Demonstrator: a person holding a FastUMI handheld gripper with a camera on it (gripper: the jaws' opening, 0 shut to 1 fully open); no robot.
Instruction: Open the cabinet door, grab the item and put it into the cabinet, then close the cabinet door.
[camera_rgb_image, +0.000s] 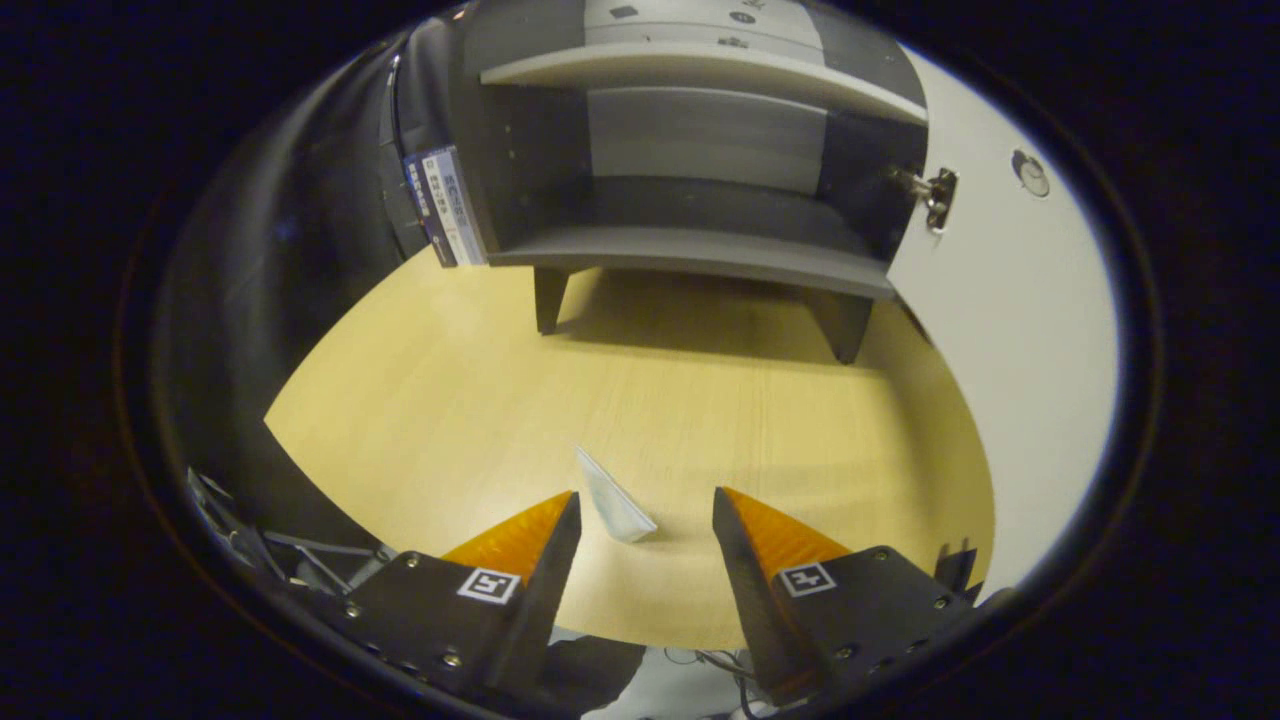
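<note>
Looking along our gripper (645, 500), we see the big wooden table (480, 400) first, and we will say where everything is by that table. At the far side of the table stands the grey cabinet (700, 180) on its short legs. We see a shelf across it and bare space under that shelf. Its white door (1010, 300) is swung wide open, off to the right of the table, with a metal hinge (935, 195) where door and cabinet meet. Some flat boxes or books (445, 205) lean by the cabinet's left side, at the table's back edge.

On the near part of the table lies the item (612, 495), a small white folded thing, maybe paper or a little packet. It sits just ahead of our fingers, closer to the left one.

Our fingers are spread wide apart and hold nothing.

So we think the first job is done, because the door is open. The item is still on the table, so we have yet to grab it, carry it across the table and set it in the cabinet. After that we must push the door shut.
</note>
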